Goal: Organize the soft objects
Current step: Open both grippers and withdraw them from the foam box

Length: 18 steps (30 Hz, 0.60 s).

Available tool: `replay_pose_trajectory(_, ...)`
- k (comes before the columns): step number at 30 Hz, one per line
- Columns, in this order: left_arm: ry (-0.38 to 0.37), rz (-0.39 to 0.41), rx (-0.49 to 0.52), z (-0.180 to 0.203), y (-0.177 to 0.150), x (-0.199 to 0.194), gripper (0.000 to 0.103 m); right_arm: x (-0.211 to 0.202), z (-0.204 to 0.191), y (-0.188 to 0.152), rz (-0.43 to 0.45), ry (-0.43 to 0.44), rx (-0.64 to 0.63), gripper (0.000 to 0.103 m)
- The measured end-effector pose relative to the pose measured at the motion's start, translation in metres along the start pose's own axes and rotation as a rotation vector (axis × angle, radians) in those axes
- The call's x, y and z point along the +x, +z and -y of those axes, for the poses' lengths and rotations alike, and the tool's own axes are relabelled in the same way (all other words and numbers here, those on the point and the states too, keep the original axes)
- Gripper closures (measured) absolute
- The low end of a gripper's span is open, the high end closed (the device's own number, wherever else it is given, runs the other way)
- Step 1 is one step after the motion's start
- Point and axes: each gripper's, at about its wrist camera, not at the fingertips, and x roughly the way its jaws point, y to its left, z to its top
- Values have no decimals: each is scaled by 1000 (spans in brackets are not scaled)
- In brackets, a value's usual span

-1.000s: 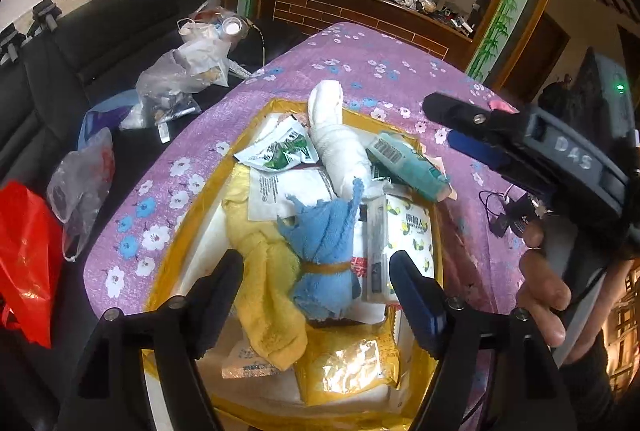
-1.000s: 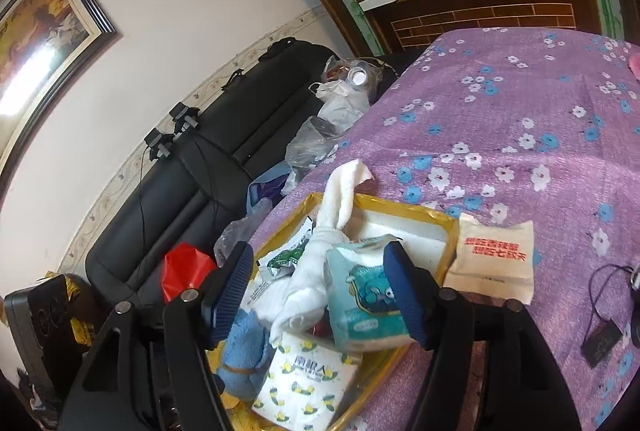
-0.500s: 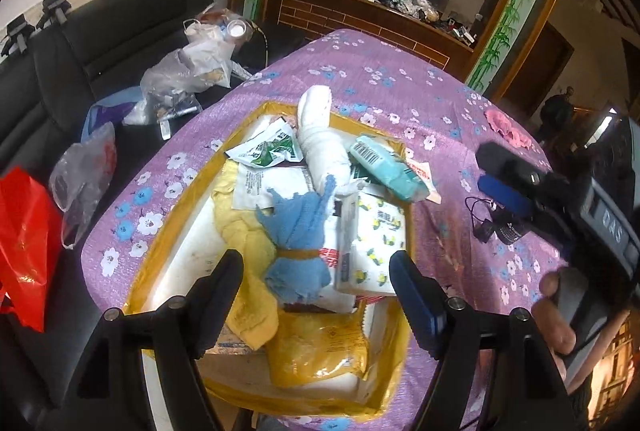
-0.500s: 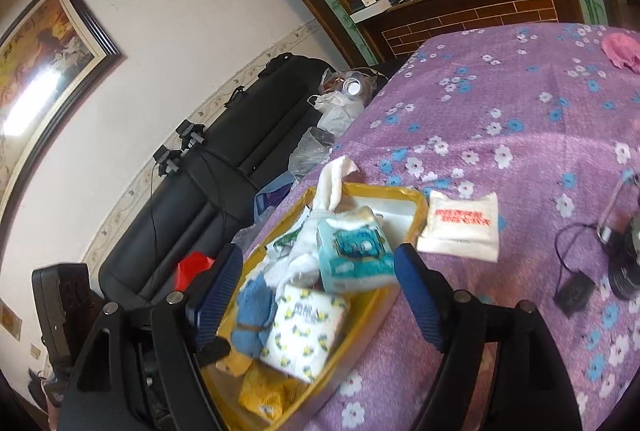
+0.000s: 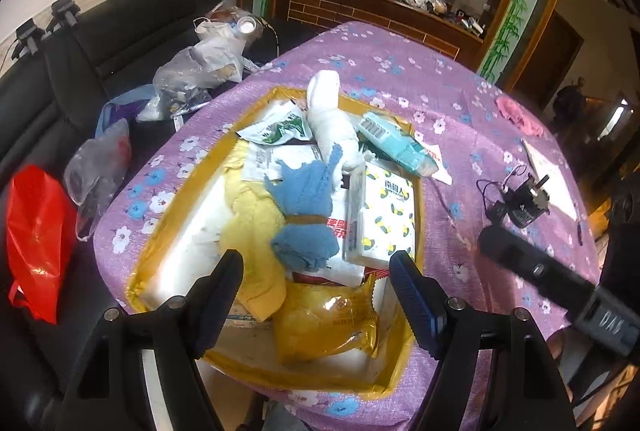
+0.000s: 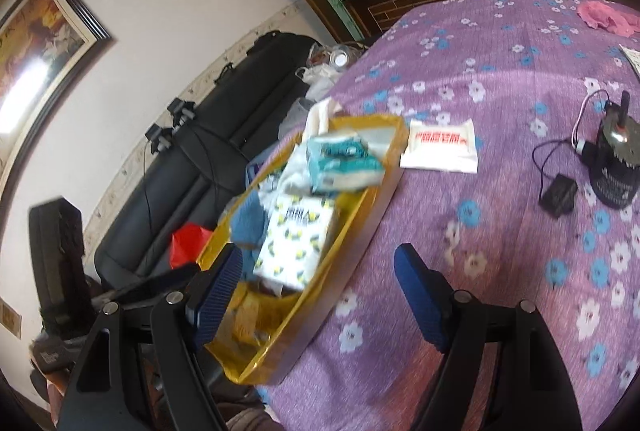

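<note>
A gold-rimmed tray (image 5: 168,231) on the purple flowered table holds a blue cloth bundle (image 5: 306,215), a yellow cloth (image 5: 256,227), a white rolled towel (image 5: 330,119), a patterned tissue pack (image 5: 384,219), a teal pack (image 5: 396,145) and a yellow packet (image 5: 328,319). My left gripper (image 5: 316,295) is open and empty above the tray's near end. My right gripper (image 6: 320,295) is open and empty over the tray's (image 6: 352,239) right edge. A white wipes pack (image 6: 440,147) lies on the cloth beside the tray.
A pink cloth (image 5: 518,115) lies at the table's far right. A black device with cables (image 6: 612,167) sits on the right. Plastic bags (image 5: 200,67) and a red bag (image 5: 36,243) lie on the black sofa to the left. A wooden counter stands behind.
Both grippers have pulled back and up from the tray, so more of the table shows. The right gripper has swung down and to the right in the left wrist view. The tray's contents are unchanged.
</note>
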Motion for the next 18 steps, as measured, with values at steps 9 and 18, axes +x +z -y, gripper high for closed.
replay_pose_trajectory(9,8,42,31,-2,-4,-15,24,1,-26,-5,-39,-81,-41,25)
replay_pose_trajectory(18,1,46,24,-12,-1,-9,24,9,-43,-5,-45,-108,-98,25)
